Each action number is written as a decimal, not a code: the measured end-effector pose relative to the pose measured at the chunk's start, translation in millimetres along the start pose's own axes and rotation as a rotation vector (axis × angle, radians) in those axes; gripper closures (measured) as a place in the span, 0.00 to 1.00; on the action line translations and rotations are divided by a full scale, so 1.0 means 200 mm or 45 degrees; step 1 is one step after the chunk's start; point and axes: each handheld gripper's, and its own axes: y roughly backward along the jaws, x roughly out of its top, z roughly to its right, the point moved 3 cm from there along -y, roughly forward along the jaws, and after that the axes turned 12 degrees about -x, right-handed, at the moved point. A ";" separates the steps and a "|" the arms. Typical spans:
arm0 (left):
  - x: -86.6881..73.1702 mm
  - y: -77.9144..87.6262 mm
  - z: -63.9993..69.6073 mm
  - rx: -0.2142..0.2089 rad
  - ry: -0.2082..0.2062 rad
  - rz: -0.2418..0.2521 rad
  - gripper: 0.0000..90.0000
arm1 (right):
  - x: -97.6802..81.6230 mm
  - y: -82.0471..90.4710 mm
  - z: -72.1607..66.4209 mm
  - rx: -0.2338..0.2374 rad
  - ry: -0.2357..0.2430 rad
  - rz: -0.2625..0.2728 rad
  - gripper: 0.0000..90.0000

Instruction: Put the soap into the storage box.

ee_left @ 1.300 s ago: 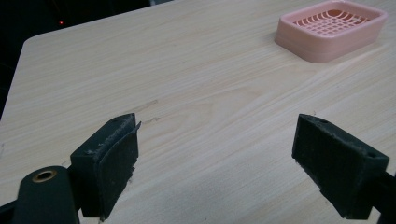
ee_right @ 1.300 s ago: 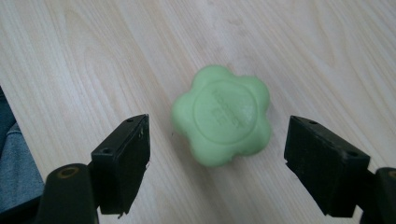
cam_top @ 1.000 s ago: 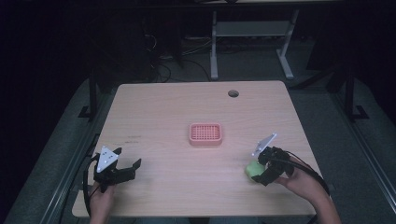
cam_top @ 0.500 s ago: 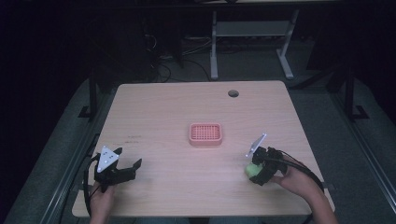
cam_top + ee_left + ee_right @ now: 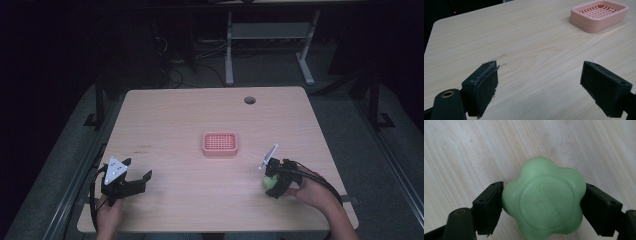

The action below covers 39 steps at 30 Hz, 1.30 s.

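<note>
A green flower-shaped soap (image 5: pixel 544 200) sits between the two jaws of my right gripper (image 5: pixel 542 206), which is shut on it just above the wooden table. In the high view this gripper (image 5: pixel 272 184) and the soap (image 5: pixel 268 183) are at the front right of the table. A pink slatted soap dish (image 5: pixel 220 143) stands empty at the table's middle, to the left of and beyond the soap. My left gripper (image 5: pixel 139 169) rests at the front left, open, with bare wood between its pads (image 5: pixel 484 87). The soap dish (image 5: pixel 599 15) shows far off in the left gripper view.
A round cable hole (image 5: pixel 249 100) lies at the back right of the table top (image 5: pixel 175 115). Beyond the table are dark floor, cables and the legs of a desk frame (image 5: pixel 228 55). A hand holds each gripper from the front edge.
My right gripper has shifted a little left and toward the front edge with the green soap in it. The left gripper has stayed where it was.
</note>
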 end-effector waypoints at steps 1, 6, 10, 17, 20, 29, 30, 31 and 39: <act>0.00 0.00 0.00 0.000 0.000 0.001 0.16 | 0.00 0.00 0.00 0.000 0.000 0.000 0.24; 0.00 0.00 0.00 -0.001 0.002 0.001 0.16 | 0.00 -0.01 0.00 0.004 -0.003 -0.018 0.26; 0.00 0.00 0.00 -0.001 0.007 0.010 0.16 | 0.00 -0.01 -0.01 0.001 0.004 -0.025 0.27; 0.00 0.00 0.00 0.000 0.008 0.013 0.16 | 0.00 -0.01 0.00 0.013 0.003 -0.031 0.28; 0.00 0.00 0.00 0.002 0.007 0.012 0.16 | 0.00 -0.01 0.00 0.015 0.007 -0.026 0.28; 0.00 0.00 0.00 0.002 0.014 0.016 0.16 | 0.00 -0.01 0.00 0.019 0.022 -0.016 0.28; 0.00 0.00 -0.01 0.003 0.002 0.014 0.16 | 0.00 -0.01 0.00 0.025 0.018 -0.010 0.29; 0.00 0.00 0.00 0.002 0.012 0.015 0.16 | -0.01 -0.01 0.00 0.025 0.017 -0.007 0.29; 0.00 0.00 0.00 0.003 0.016 0.016 0.16 | -0.01 0.00 0.00 0.033 0.018 0.003 0.29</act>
